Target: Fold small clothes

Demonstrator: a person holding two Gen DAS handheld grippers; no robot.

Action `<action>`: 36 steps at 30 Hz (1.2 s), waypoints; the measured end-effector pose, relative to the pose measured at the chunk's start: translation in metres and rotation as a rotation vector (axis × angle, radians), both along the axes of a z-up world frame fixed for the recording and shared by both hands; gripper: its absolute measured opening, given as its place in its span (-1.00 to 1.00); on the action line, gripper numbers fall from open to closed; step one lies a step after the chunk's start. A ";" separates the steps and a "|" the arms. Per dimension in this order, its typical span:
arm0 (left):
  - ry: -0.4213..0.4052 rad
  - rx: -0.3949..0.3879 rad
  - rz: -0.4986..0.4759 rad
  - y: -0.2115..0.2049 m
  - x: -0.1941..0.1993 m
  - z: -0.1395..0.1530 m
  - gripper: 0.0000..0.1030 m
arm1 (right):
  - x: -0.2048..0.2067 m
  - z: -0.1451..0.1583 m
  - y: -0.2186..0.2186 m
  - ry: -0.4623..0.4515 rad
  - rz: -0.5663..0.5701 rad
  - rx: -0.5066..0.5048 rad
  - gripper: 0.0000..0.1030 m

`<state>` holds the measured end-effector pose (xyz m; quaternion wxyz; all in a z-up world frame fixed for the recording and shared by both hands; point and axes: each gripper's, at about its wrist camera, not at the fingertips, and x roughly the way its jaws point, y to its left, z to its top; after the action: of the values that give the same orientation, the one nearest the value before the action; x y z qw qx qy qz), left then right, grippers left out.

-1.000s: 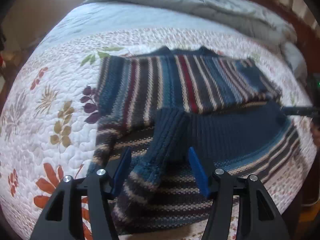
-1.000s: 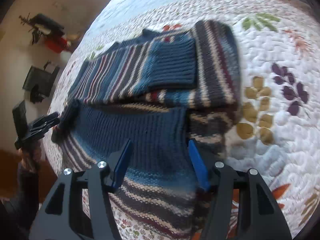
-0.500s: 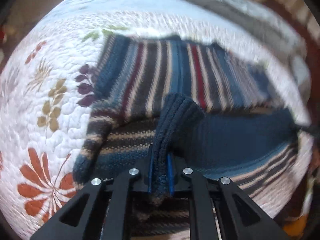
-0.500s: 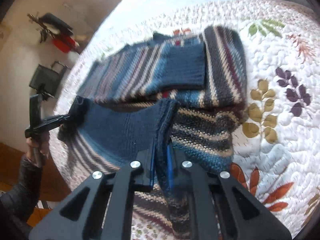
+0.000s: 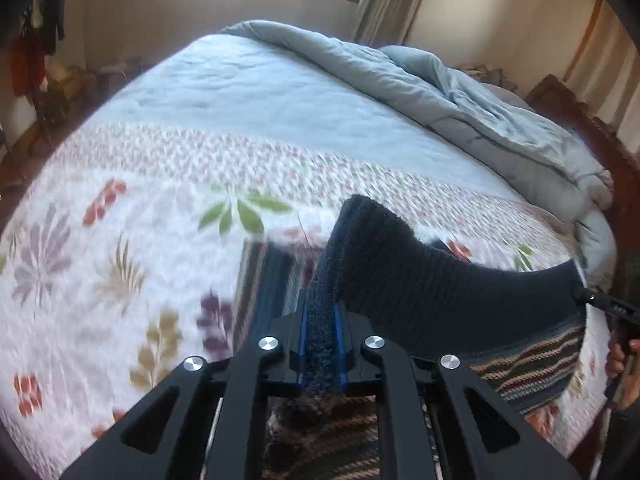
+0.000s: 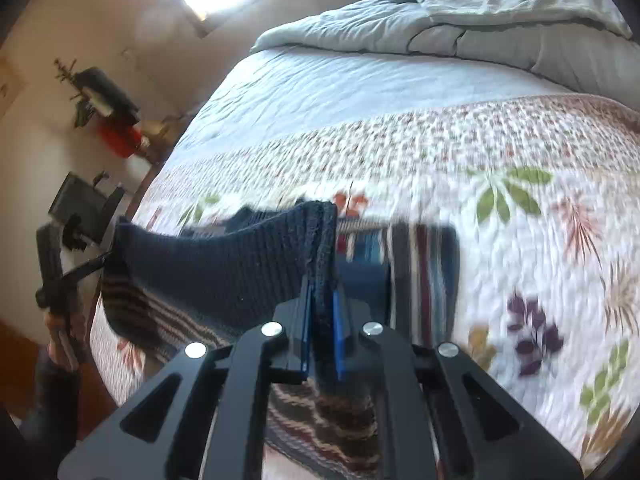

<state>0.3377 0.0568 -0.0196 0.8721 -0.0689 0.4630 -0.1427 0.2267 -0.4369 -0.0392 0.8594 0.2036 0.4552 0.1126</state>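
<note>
The navy hem of the striped knit sweater is pinched between the blue pads of the left gripper, and its other corner is clamped by the right gripper. The hem is held stretched above the floral quilt, where the rest of the garment lies. Behind, a grey duvet is bunched.
</note>
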 end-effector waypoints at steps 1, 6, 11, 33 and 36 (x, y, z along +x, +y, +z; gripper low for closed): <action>-0.002 0.005 0.011 -0.005 0.012 -0.004 -0.78 | 0.017 -0.003 -0.002 0.004 -0.013 0.002 -0.84; 0.029 0.057 0.031 -0.020 0.057 -0.035 -0.78 | 0.079 -0.037 -0.007 0.060 -0.064 -0.029 -0.84; 0.132 0.124 0.046 -0.029 0.082 -0.086 -0.77 | 0.111 -0.087 -0.007 0.151 -0.104 -0.052 -0.84; 0.287 0.081 0.004 0.052 -0.071 -0.100 0.08 | -0.082 -0.096 -0.012 0.287 0.016 0.012 0.03; 0.279 0.088 -0.015 0.048 -0.085 -0.110 0.17 | -0.097 -0.109 -0.005 0.299 0.052 0.034 0.00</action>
<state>0.2532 0.1051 -0.1292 0.8004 -0.0465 0.5860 -0.1176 0.1297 -0.4420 -0.1484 0.7752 0.2207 0.5814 0.1108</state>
